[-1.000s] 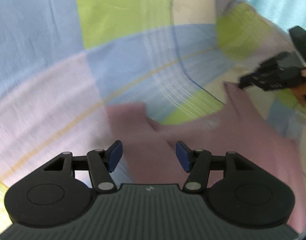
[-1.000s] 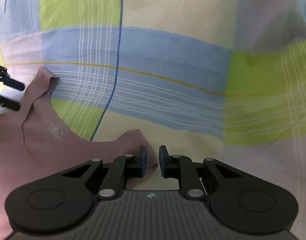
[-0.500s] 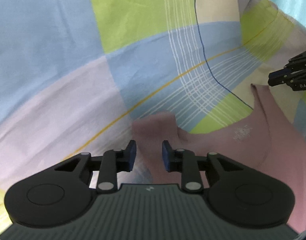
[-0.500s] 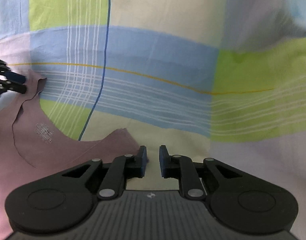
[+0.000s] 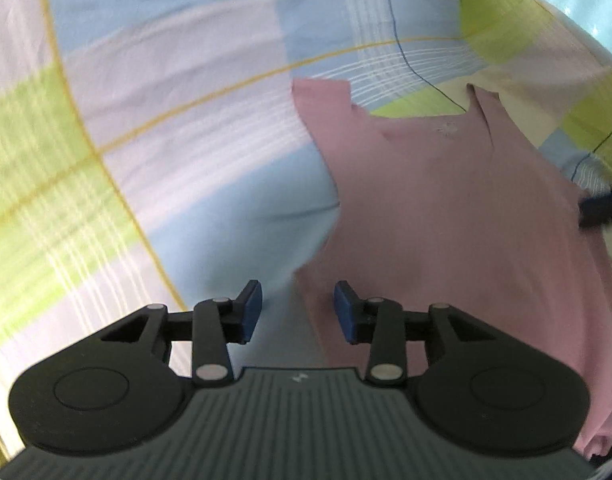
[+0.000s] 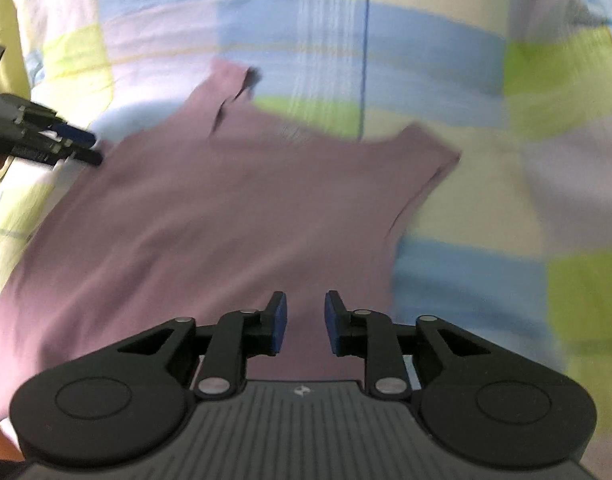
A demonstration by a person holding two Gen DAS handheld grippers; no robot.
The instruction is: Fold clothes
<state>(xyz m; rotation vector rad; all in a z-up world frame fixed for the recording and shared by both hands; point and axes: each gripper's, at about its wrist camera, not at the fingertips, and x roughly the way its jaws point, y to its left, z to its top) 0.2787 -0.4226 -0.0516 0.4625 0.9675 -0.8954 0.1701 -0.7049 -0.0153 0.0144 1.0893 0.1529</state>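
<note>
We have a mauve sleeveless top (image 6: pixel 234 208) lying spread out on a checked bedsheet (image 6: pixel 485 92), neckline and both shoulder straps pointing away from us. It looks thin, soft and very light, so we expect it to drape and wrinkle the moment it is lifted, and to drag along the sheet rather than slide cleanly; nothing about it is fragile. The straps and the side edges seem the best places to pinch, since a single layer there gives a firm bite and lets us carry one side over the other.

Our left gripper (image 5: pixel 298 312) hovers at the top's left side edge with its jaws wide apart and nothing between them. Our right gripper (image 6: pixel 302 322) hangs over the lower middle of the cloth, jaws parted to a narrower gap, also empty. Both views are blurred, so fine creases cannot be made out.
</note>
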